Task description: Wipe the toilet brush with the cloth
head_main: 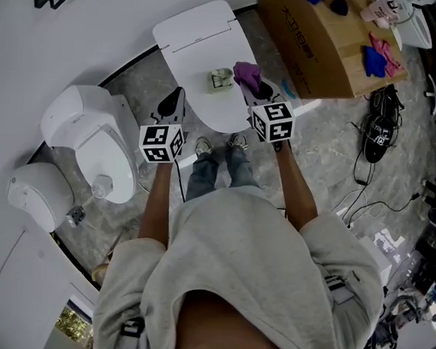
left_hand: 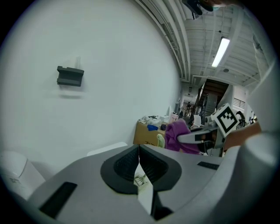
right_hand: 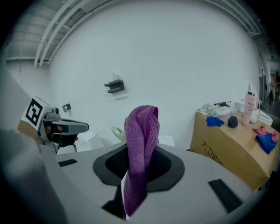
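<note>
The brown cardboard box point(head_main: 322, 59) carries dark print along its side (too skewed to read). The right gripper point(head_main: 251, 90) is clamped on a folded purple terry cloth point(right_hand: 141, 144), which covers its jaw tips. The left gripper point(left_hand: 139, 151) has its jaws pressed together, holding nothing. The small pale green-and-white toilet brush point(head_main: 221, 79), its shape hard to make out, sits on the closed white toilet lid point(head_main: 200, 34), between the two grippers.

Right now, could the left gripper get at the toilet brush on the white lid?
Probably yes: the toilet brush lies uncovered on the white lid, just ahead of the left gripper, with nothing between. Its tongs are shut and would have to open first.
</note>
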### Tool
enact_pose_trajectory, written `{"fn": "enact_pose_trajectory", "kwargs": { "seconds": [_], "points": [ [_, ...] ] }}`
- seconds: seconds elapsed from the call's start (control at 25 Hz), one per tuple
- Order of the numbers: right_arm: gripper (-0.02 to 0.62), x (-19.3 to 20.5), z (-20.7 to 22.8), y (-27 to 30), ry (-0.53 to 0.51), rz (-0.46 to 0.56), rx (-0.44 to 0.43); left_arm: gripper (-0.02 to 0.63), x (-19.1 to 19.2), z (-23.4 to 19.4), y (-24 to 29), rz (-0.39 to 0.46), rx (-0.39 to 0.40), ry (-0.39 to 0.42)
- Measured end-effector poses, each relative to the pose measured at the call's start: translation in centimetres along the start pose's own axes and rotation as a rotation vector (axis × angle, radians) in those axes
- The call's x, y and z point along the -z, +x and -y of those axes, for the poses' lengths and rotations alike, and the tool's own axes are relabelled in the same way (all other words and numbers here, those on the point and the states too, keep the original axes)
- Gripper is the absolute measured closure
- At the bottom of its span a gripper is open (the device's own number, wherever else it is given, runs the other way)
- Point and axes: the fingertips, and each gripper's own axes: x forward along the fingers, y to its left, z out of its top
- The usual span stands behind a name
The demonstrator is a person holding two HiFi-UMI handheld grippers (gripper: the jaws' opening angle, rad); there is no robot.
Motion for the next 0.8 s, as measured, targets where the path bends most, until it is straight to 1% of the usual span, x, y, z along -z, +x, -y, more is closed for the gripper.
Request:
{"fn": "enact_pose_trajectory", "kwargs": {
  "seconds": [0.12, 0.2, 0.44, 0.8],
  "points": [
    [0.492, -2.8, -1.6, -0.5, -0.046, 0.063, -0.022, 0.586, 0.1, 0.1, -0.1, -0.001, -0.001, 0.001],
    [0.492, -3.3, -2.2, 0.0, -0.052, 0.068, -0.035, 0.586, 0.1, 0.2, -0.3, 0.0, -0.002, 0.002],
    [0.492, -0.2, -1.9, 2.6, -0.033, -0.032, -0.032, 0.586, -0.2, 0.0, -0.6, 0.006, -0.011, 0.003],
    [0.492, 4.2, -0.1, 4.6, 0.021, -0.144, -0.005, 0.586, 0.0, -0.3, -0.5, -0.001, -0.018, -0.002]
  ]
}}
